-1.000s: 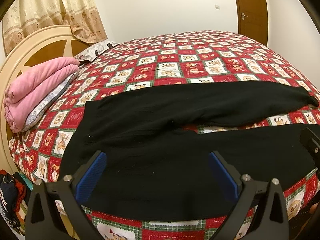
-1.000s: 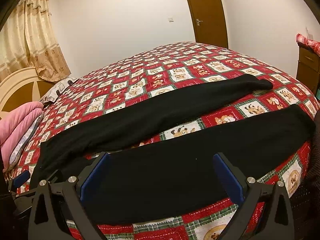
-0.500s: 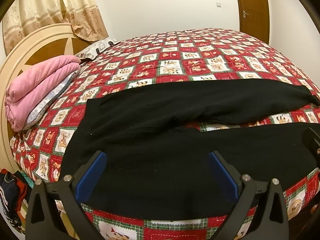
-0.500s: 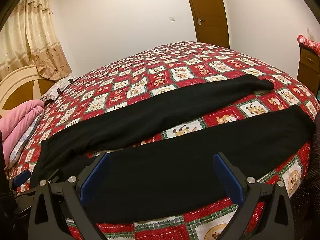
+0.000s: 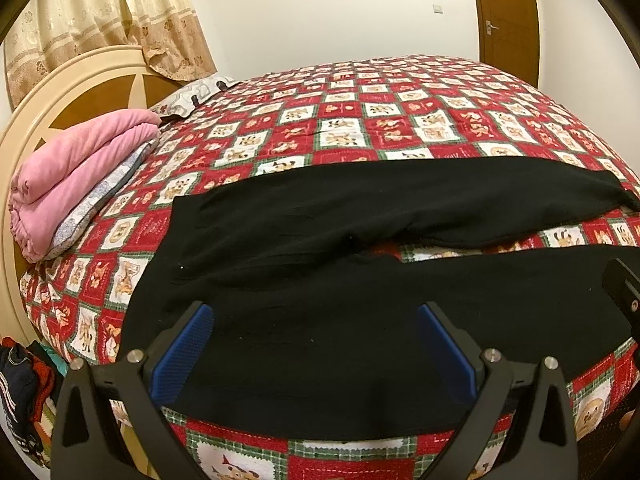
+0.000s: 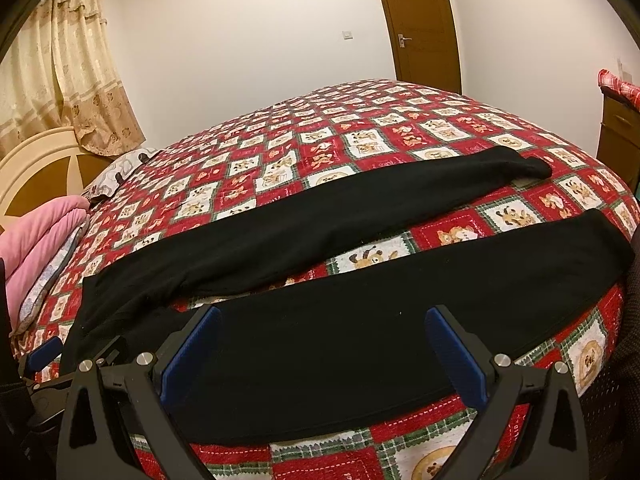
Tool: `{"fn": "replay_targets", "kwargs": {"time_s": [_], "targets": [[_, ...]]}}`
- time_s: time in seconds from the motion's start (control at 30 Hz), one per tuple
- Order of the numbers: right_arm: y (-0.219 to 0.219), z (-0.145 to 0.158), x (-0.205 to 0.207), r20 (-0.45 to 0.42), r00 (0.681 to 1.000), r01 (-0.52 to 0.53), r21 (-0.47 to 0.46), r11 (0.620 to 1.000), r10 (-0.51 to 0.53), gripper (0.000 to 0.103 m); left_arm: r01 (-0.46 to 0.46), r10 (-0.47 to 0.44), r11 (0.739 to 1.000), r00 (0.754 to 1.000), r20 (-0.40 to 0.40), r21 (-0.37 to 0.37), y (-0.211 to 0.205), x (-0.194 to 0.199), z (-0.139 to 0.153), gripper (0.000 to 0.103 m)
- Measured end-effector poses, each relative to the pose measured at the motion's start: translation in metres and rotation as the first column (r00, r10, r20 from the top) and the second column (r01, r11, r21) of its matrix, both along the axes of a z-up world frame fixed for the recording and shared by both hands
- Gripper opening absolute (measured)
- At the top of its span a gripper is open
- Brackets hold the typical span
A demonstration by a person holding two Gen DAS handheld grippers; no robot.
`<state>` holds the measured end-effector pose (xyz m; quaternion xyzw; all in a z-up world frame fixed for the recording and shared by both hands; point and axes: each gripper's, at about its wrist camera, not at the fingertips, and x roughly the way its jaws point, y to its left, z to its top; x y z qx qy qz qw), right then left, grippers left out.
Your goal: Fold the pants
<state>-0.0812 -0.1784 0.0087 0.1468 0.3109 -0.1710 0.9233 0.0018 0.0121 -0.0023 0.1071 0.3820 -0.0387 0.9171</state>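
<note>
Black pants (image 5: 304, 240) lie flat on a bed with a red patchwork quilt (image 5: 360, 120), waist at the left, two legs spread apart to the right. In the right wrist view the pants (image 6: 320, 340) show the far leg (image 6: 360, 208) and the near leg along the bed's front edge. My left gripper (image 5: 314, 316) is open and empty, hovering over the waist and near leg. My right gripper (image 6: 322, 320) is open and empty, over the middle of the near leg. The right gripper's edge shows in the left wrist view (image 5: 622, 284).
A folded pink blanket (image 5: 76, 168) on a pillow lies at the left by the cream headboard (image 5: 48, 100). Clothes (image 5: 20, 384) lie on the floor at lower left. A wooden door (image 6: 420, 24) and a dresser (image 6: 618, 128) stand at the right.
Both grippers have drifted slightly closer over the pants. The pants have not moved and both grippers stay open.
</note>
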Motion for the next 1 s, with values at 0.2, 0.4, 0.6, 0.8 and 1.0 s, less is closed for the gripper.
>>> {"fn": "replay_targets", "kwargs": {"time_s": [0.2, 0.4, 0.6, 0.8, 1.0], "targets": [[0.000, -0.001, 0.000, -0.001, 1.000, 0.000, 0.000, 1.000, 0.000, 0.102, -0.002, 0.002, 1.000, 1.000, -0.006, 0.001, -0.001, 0.001, -0.001, 0.103], [0.000, -0.002, 0.001, -0.004, 1.000, 0.001, 0.004, 1.000, -0.001, 0.102, -0.002, 0.002, 1.000, 1.000, -0.008, 0.001, -0.002, 0.002, -0.002, 0.103], [0.000, -0.003, 0.001, -0.004, 1.000, 0.000, 0.005, 1.000, 0.000, 0.102, -0.003, 0.003, 1.000, 1.000, -0.010, 0.000, -0.002, 0.002, -0.003, 0.103], [0.001, -0.005, 0.001, -0.004, 1.000, -0.005, 0.005, 1.000, 0.005, 0.102, -0.003, 0.003, 1.000, 1.000, -0.018, -0.002, -0.001, 0.003, -0.006, 0.103], [0.001, -0.007, 0.013, -0.016, 0.996, -0.084, 0.001, 0.996, 0.084, 0.102, 0.017, -0.016, 1.000, 0.999, -0.040, 0.025, 0.011, 0.017, -0.010, 0.103]]}}
